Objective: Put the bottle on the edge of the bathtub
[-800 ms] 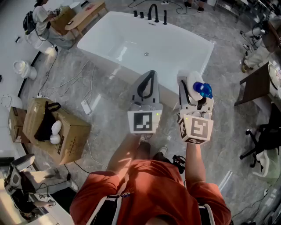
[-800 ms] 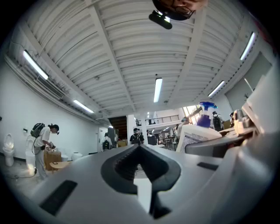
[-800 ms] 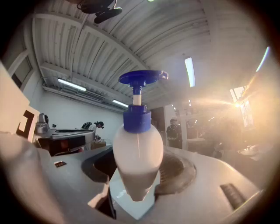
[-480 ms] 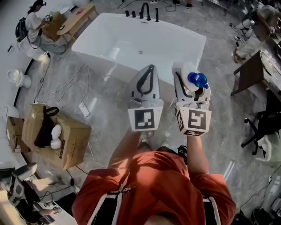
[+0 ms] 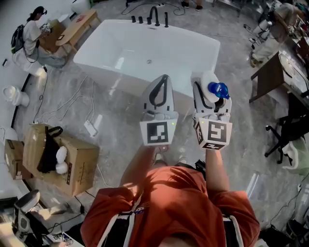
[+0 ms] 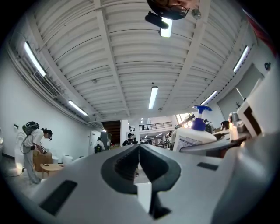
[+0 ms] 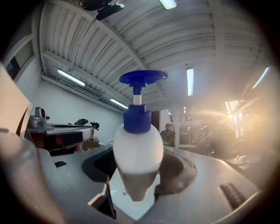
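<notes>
The right gripper (image 5: 210, 94) clamps the white bottle (image 7: 138, 151) by its body, upright, blue pump on top. Just beside it, the left gripper (image 5: 162, 81) has its jaws together on nothing. Straight ahead, beyond both tips, the bathtub's (image 5: 104, 67) near rim runs crosswise and looks bare. The faucet (image 5: 154, 14) stands well apart, at the far end.

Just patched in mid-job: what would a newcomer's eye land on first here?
The white bottle with its blue pump stands out first, clamped upright in the right gripper at centre right of the head view. Next comes the big white bathtub on the floor ahead of both grippers. The left gripper alongside is shut and empty.
</notes>
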A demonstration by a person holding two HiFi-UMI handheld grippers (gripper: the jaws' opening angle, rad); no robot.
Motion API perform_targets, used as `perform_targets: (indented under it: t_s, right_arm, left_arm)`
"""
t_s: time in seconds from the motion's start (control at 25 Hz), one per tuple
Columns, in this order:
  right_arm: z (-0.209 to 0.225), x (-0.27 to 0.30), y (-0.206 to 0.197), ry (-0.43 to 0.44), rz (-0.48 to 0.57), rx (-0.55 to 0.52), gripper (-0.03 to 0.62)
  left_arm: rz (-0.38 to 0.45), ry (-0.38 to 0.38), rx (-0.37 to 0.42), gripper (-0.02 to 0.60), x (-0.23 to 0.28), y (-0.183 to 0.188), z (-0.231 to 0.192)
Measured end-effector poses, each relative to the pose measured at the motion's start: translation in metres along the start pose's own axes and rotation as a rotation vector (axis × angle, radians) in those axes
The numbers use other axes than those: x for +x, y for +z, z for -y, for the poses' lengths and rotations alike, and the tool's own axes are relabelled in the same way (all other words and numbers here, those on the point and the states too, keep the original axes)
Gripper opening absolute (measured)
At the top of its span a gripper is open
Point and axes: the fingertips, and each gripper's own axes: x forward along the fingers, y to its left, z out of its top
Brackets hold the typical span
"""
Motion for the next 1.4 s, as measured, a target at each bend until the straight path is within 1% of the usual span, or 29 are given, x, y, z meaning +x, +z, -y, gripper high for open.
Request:
perform_targets:
  t_s: [0.24,0.36,0.48,0.68,0.76,0.84,0.96,1.2,1.4]
  right_arm:
    - [0.003,-0.009,0.003,-0.092,-0.006,-0.035,0.270]
    - [0.005,-0.017,0.003,-0.147,-0.013,-0.039,0.270]
    - [0.005,-0.029,0.003,-0.198,-0.018,-0.037,0.270]
    - [0.028,-0.050,0.008,-0.262,-0.012,-0.046,0.270]
    - [0.024,-0.054,0.007,-0.276,-0.016,-0.048,0.270]
    - [0.016,-0.056,0.006,-0.287,-0.018,-0.053,0.270]
    - [0.022,-0.059,0.007,-0.295,-0.015,-0.051,0.270]
    - [0.053,-0.057,0.005,-0.313,-0.008,-0.042,0.270]
    - [0.094,-0.054,-0.005,-0.333,-0.005,-0.039,0.270]
  left_arm:
    - [0.013,-0.092,-0.025,0.017,0.005,0.001,0.003]
    - [0.023,-0.146,-0.034,0.017,0.005,0.003,0.007]
    - [0.016,-0.198,-0.038,0.017,-0.001,0.002,0.010]
    - [0.027,-0.261,-0.049,0.017,0.002,0.008,0.038]
    - [0.033,-0.283,-0.042,0.017,-0.002,0.007,0.038]
    - [0.033,-0.294,-0.055,0.017,-0.007,0.005,0.034]
    - [0.016,-0.298,-0.071,0.017,-0.007,0.003,0.041]
    - [0.023,-0.320,-0.046,0.017,0.011,0.004,0.063]
    - [0.043,-0.343,-0.043,0.017,0.037,0.000,0.096]
